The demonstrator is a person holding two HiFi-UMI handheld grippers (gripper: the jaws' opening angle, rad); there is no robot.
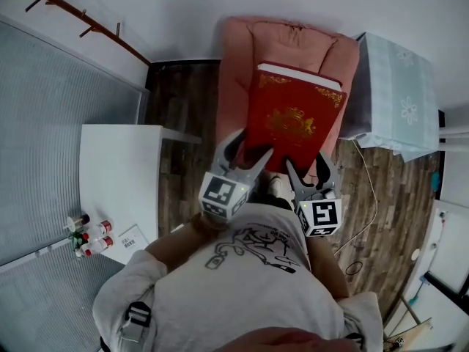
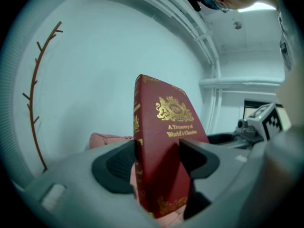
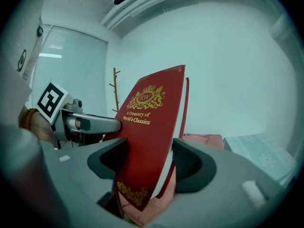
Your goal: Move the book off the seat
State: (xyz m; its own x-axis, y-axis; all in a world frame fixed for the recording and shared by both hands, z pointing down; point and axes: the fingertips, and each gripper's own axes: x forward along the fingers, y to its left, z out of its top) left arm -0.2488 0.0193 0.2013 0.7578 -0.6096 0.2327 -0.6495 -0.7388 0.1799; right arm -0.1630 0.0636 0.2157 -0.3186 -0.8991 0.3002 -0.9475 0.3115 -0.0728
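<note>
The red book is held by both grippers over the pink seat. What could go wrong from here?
1. The left gripper and the right gripper clamp the book only at its near edge; the rest overhangs, so it may pivot or slip and drop onto the seat.
2. The cloth-covered table stands close beside the seat; a swing that way could strike it.

Book (image 1: 297, 119) seemingly above seat (image 1: 293, 42)
</note>
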